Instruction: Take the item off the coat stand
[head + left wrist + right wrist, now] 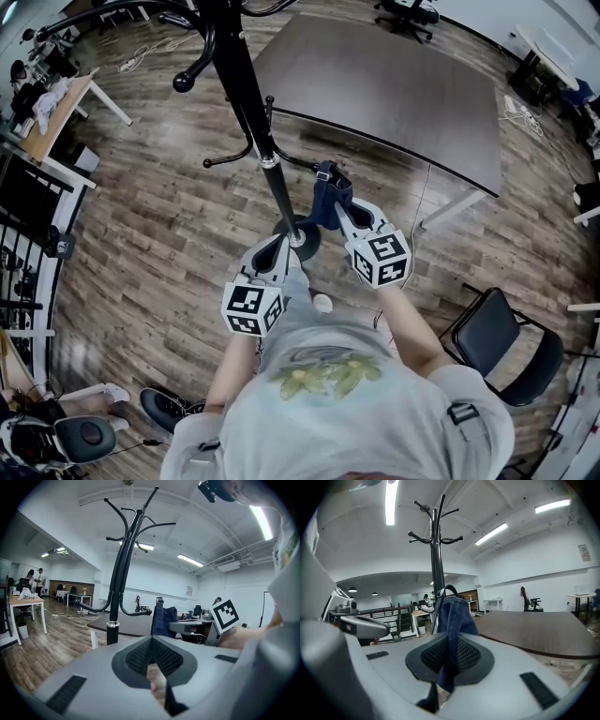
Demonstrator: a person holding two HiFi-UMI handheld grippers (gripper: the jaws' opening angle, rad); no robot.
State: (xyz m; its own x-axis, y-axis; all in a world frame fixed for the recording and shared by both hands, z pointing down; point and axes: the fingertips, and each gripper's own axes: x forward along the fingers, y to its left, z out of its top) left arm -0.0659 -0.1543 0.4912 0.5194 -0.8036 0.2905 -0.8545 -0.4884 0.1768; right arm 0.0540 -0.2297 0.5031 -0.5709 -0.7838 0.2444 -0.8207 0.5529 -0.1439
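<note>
The black coat stand [246, 84] rises in front of me, its pole [112, 625] just left of my left gripper. A blue denim item [328, 195] hangs by the tip of a low hook [140, 612]; whether it still rests on that hook I cannot tell. My right gripper [341, 210] is shut on the denim's lower part, and the cloth [452, 620] runs down between its jaws [450, 644]. The left gripper [280, 247] sits close beside the pole, near the stand's base, with its jaws [151, 640] shut and nothing between them. From the left gripper view the denim [165, 619] and the right gripper's marker cube [225, 615] show to the right.
A large dark table [394, 94] stands beyond the stand. A black chair [502, 342] is at my right. A wooden desk [58, 111] and a black railing [28, 225] lie to the left. Upper hooks [436, 536] spread overhead. Wood floor [159, 234] surrounds the base.
</note>
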